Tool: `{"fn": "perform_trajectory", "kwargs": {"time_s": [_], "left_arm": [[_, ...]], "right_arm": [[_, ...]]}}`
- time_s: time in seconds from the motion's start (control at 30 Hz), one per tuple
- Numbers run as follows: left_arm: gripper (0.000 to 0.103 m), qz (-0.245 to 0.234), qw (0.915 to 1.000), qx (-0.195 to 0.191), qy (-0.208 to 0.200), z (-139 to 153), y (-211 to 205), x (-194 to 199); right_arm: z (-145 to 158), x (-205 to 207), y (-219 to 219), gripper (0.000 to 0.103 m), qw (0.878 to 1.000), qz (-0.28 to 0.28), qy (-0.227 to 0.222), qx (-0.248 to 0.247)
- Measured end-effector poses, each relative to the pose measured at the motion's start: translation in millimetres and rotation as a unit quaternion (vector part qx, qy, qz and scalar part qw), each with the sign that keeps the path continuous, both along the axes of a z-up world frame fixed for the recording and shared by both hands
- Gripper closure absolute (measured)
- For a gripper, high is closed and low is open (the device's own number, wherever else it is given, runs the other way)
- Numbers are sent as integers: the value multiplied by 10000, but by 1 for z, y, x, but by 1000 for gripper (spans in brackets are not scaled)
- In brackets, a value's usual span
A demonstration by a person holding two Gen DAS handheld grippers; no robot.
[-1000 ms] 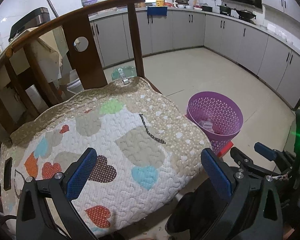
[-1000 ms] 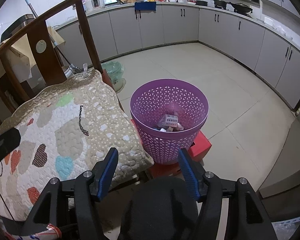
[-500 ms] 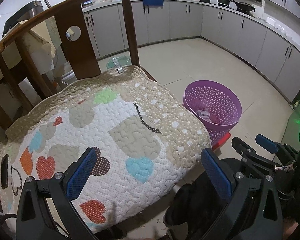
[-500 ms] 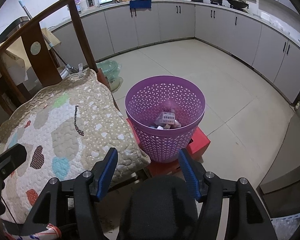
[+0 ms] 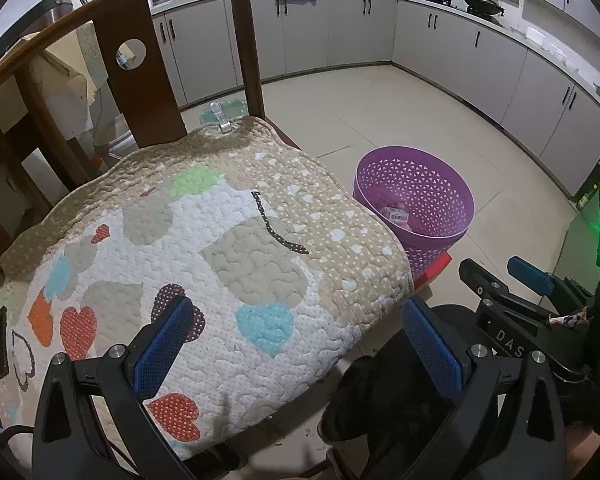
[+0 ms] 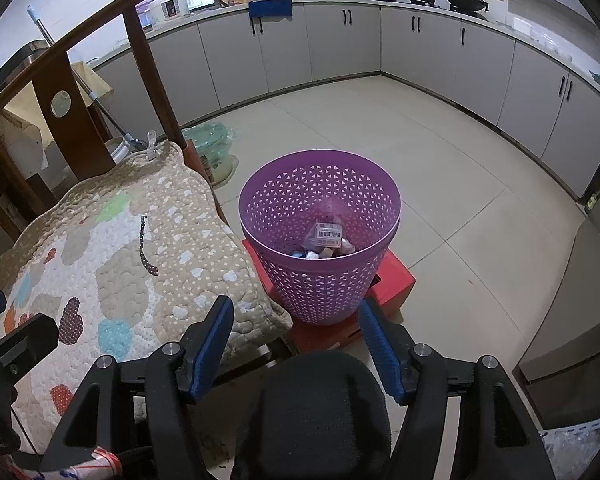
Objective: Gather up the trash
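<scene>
A purple mesh basket [image 6: 320, 280] stands on a red box [image 6: 396, 280] on the kitchen floor. Inside it lies trash, with a clear packet bearing a barcode [image 6: 328, 234] on top. My right gripper [image 6: 296, 306] hovers just short of the basket; its jaws are opening and nothing is between them. My left gripper [image 5: 296, 308] is wide open over the front of a quilted heart-pattern cushion [image 5: 220, 240] and holds nothing. From the left wrist view the basket [image 5: 432, 184] is to the right, and the right gripper [image 5: 496, 276] is below it.
The cushion covers a dark wooden chair [image 5: 140, 80], and a clear clip [image 5: 220, 118] sits at its back edge. A dark fabric-covered shape [image 6: 312, 400] fills the space under both grippers. Grey cabinets [image 6: 420, 44] ring the tiled floor [image 6: 440, 160]. A green plastic item [image 6: 212, 140] lies behind the chair.
The left wrist view has tipped slightly, so the chair and basket sit a little higher in frame. The right gripper's jaws stand a touch wider. Nothing was picked up or dropped.
</scene>
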State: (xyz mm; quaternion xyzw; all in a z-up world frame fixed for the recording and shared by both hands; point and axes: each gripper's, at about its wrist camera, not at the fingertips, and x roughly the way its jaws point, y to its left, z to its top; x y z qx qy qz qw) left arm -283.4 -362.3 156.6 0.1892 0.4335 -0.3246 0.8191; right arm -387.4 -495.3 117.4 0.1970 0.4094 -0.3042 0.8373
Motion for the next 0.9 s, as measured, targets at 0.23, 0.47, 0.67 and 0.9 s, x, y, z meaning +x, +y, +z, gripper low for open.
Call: {"fn": "perform_trajectory", "kwargs": {"time_s": [0.23, 0.47, 0.67, 0.9], "left_arm": [[0, -7, 10000, 0, 83, -2, 0, 1], [0, -33, 9998, 9, 195, -6, -1, 1], [0, -17, 9997, 10, 243, -7, -1, 2], [0, -16, 9997, 15, 254, -7, -1, 3]], "right_arm": [[-3, 0, 0, 33, 10000, 9, 28, 19], [-6, -2, -2, 32, 10000, -21, 87, 40], [-8, -1, -1, 32, 9999, 1, 125, 50], [-9, -2, -2, 32, 9999, -14, 140, 70]]}}
